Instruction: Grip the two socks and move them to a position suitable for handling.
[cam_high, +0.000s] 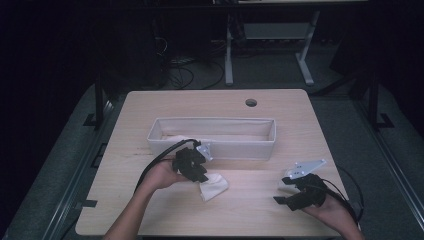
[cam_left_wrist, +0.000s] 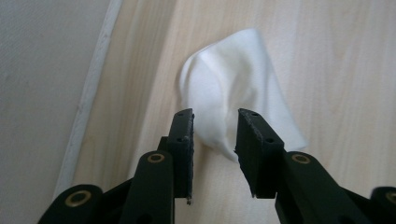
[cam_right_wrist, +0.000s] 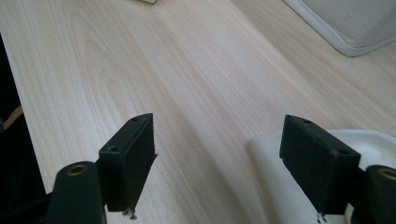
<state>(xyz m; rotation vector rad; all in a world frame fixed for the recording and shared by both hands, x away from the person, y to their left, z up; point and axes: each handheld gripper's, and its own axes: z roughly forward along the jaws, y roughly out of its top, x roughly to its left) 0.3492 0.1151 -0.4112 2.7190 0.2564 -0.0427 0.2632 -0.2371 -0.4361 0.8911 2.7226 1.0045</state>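
So the left tool (cam_left_wrist: 215, 133) had its jaws a bit apart around the near corner of a crumpled white cloth (cam_left_wrist: 233, 88), not pinching it. That cloth lay on the bench (cam_high: 260, 205), just in front of the long fabric bin (cam_high: 240, 148). The right tool (cam_right_wrist: 217, 158) sat wide open, over the edge of a second white cloth (cam_right_wrist: 280, 186).

High view overlooks table (cam_high: 260, 200); tong cameras skim it.

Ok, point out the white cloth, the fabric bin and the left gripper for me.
white cloth (cam_left_wrist: 233, 88), left gripper view, on its bunched middle fold.
fabric bin (cam_high: 240, 149), high view, on its near outer wall.
left gripper (cam_left_wrist: 215, 135), left gripper view, midway between its parted fingertips, with the cloth's edge between them.
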